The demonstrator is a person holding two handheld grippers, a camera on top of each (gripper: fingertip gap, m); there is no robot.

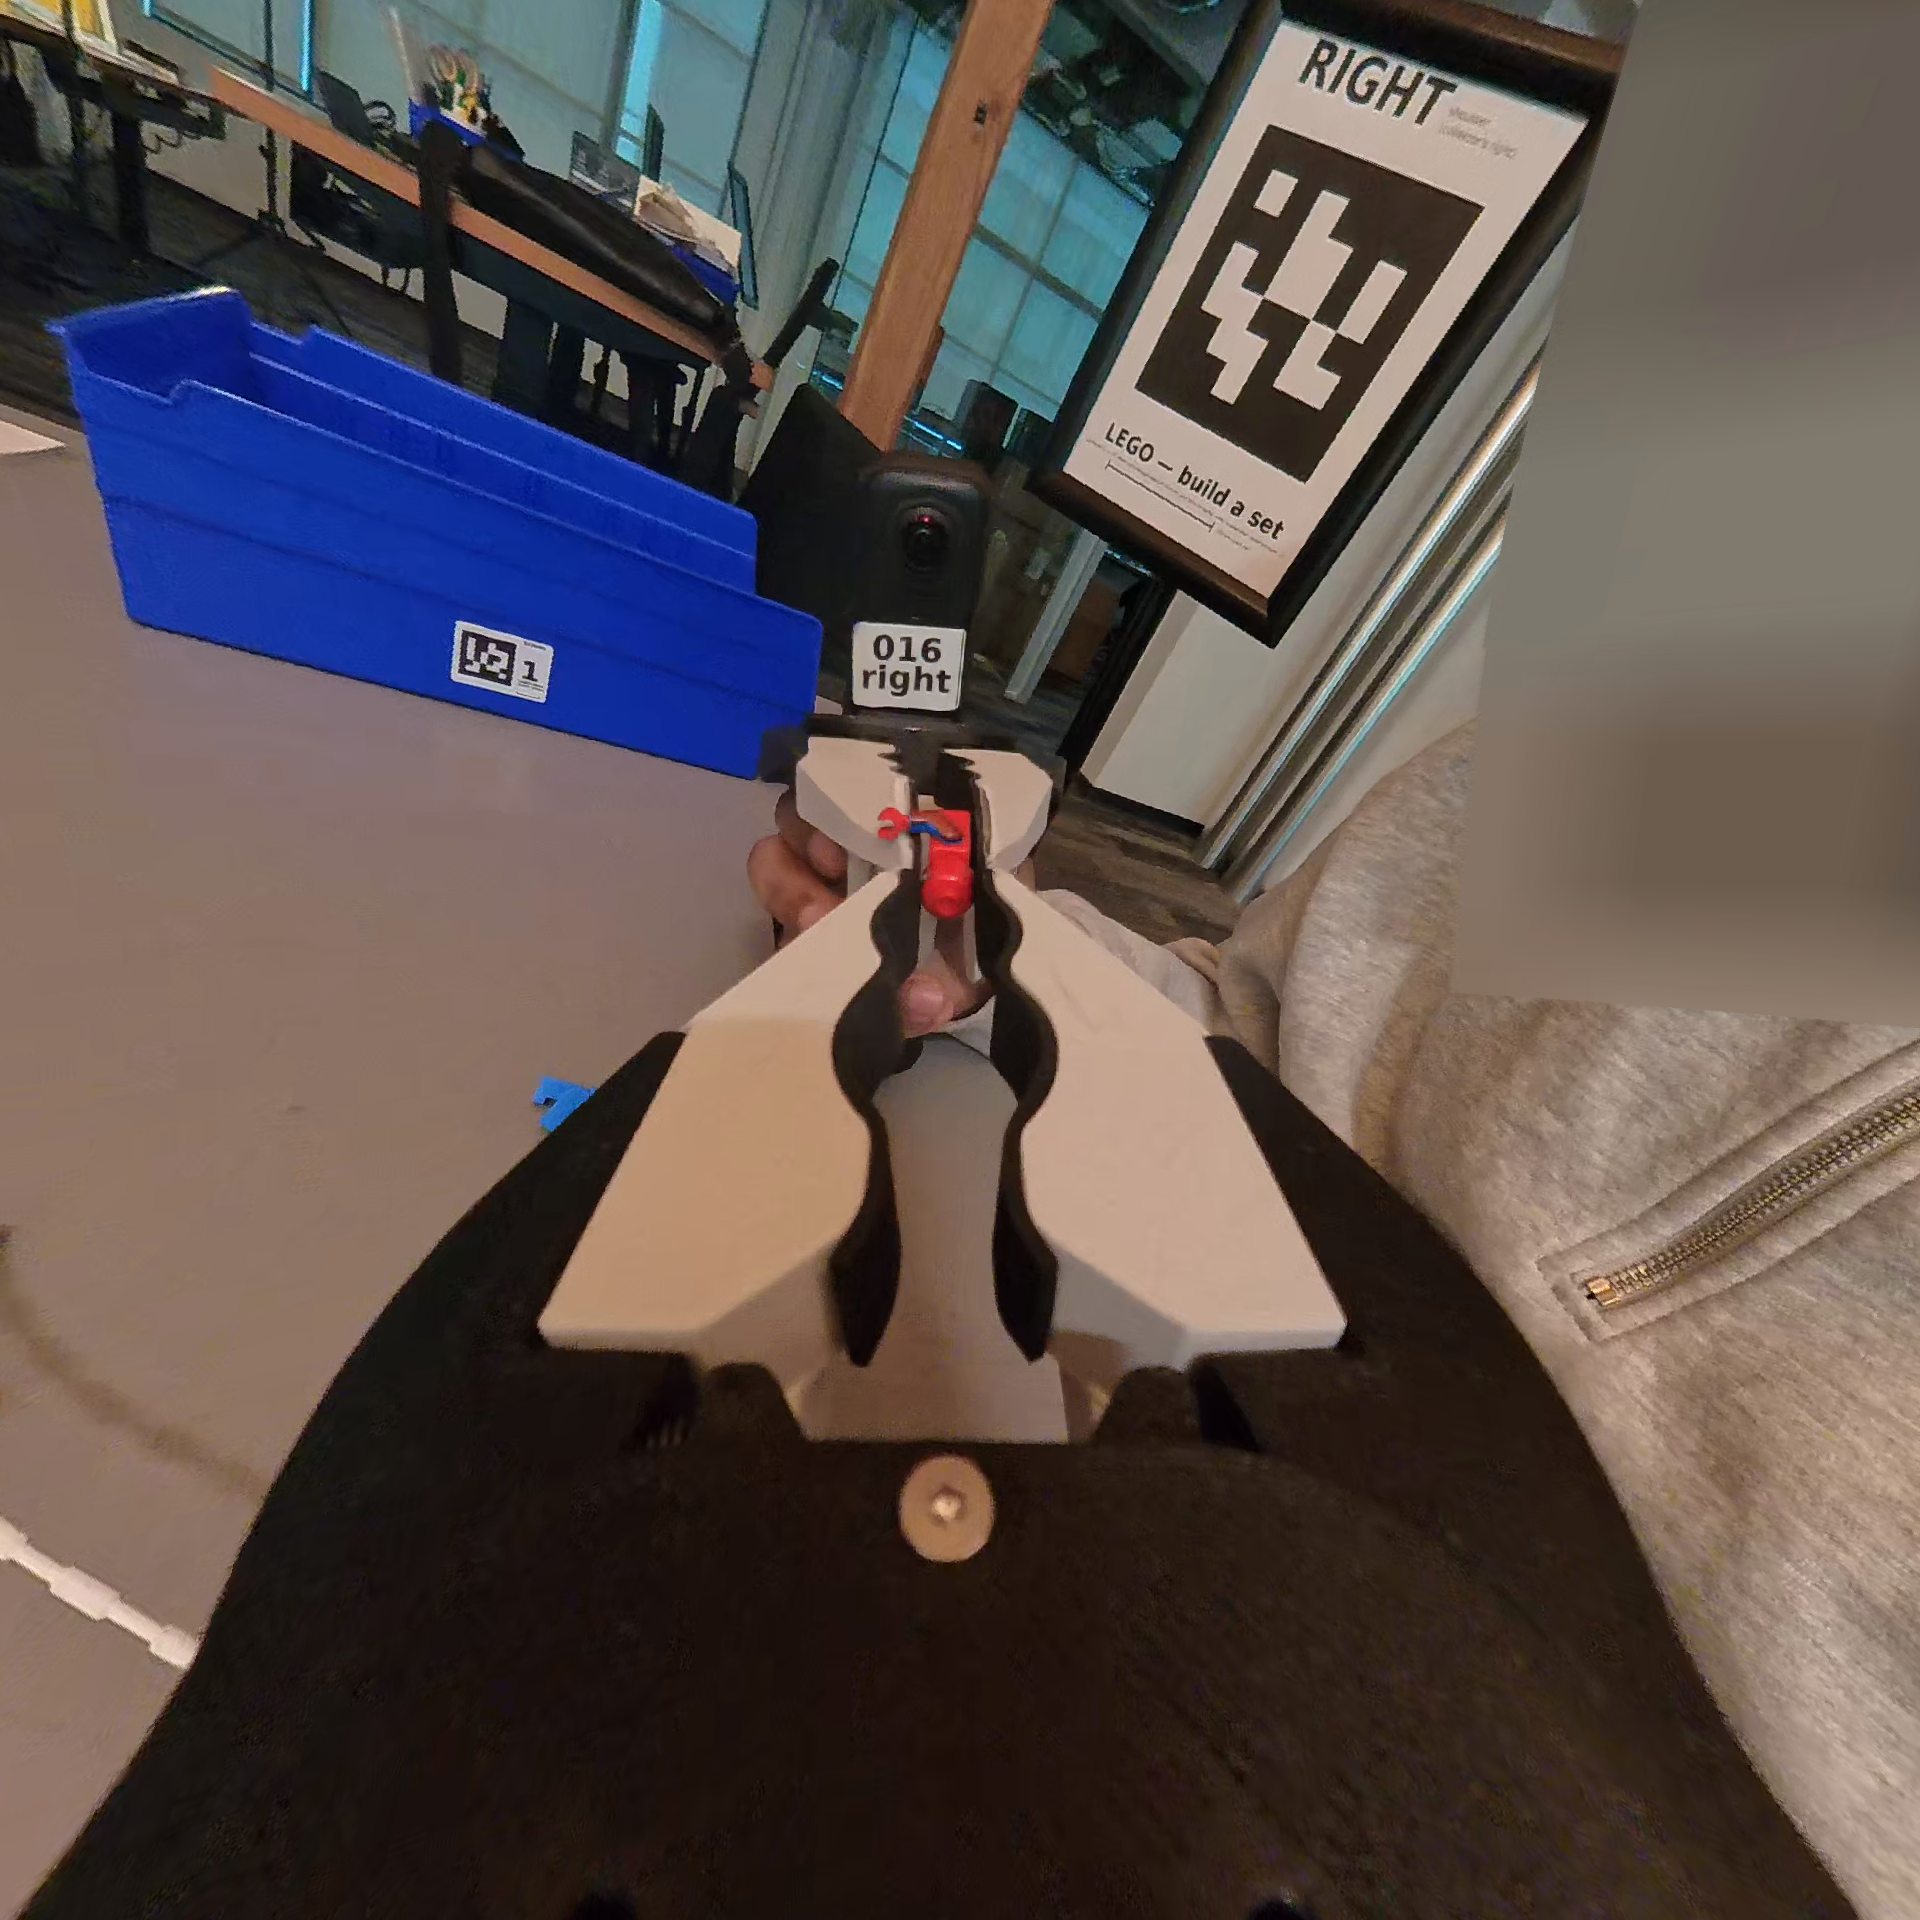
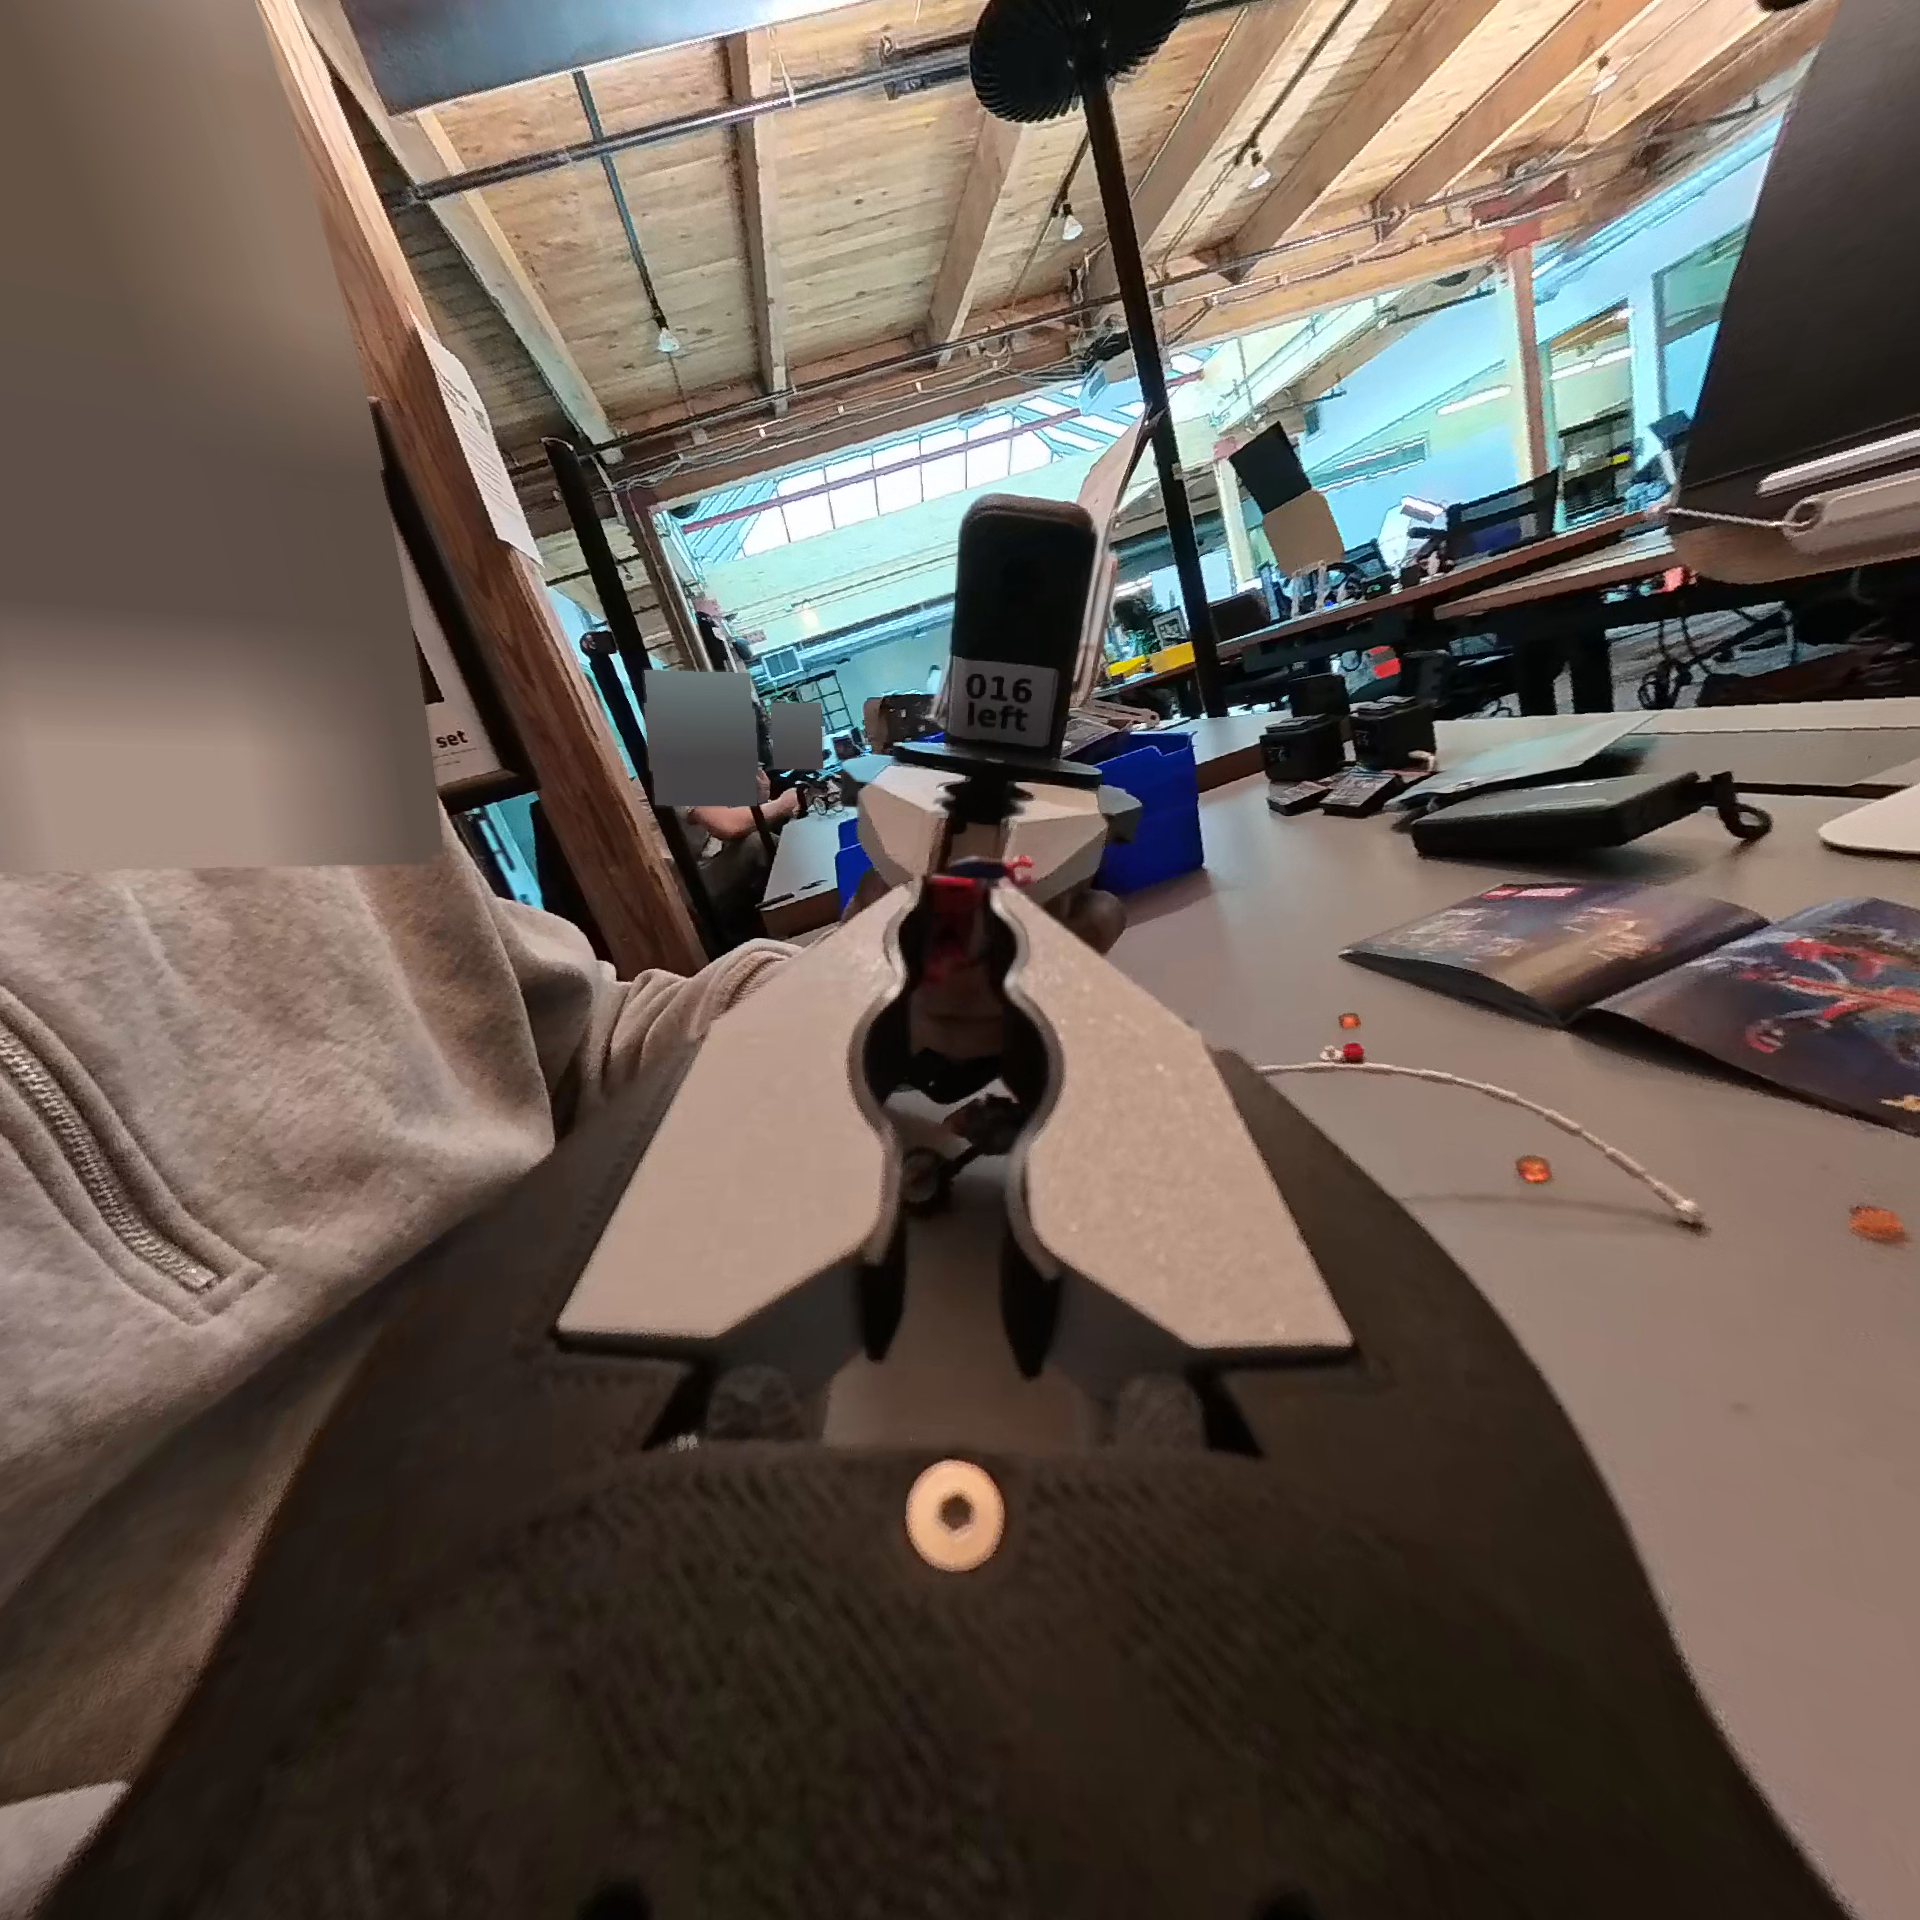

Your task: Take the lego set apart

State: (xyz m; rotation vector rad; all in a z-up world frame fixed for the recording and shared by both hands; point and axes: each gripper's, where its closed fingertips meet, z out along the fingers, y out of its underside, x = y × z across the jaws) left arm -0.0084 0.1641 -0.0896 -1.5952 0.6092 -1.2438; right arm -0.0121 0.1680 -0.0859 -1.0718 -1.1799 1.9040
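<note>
A small red and blue lego figure (image 1: 943, 864) is held in the air between my two grippers, which face each other tip to tip. My left gripper (image 1: 940, 899) is shut on its red lower end. The right gripper (image 1: 935, 805) clamps its upper part, and a thin red and blue arm sticks out to the left. In the right wrist view the figure (image 2: 951, 935) sits between the tips of my right gripper (image 2: 954, 909), with the left gripper (image 2: 977, 836) just behind it. Dark lego parts (image 2: 961, 1127) show lower down through the finger gap.
A blue bin (image 1: 416, 499) stands on the grey table (image 1: 260, 935), with a small blue piece (image 1: 556, 1101) nearer. An open booklet (image 2: 1662, 966), a white string (image 2: 1507, 1112), small orange pieces (image 2: 1875, 1223) and black cases (image 2: 1558, 821) lie to the right. The person's grey sweater (image 1: 1558, 1247) is close. Both grippers' tips are close together, under 4 cm apart. Left tips and right tips are each some 15 cm from the small blue piece (image 1: 556, 1101).
</note>
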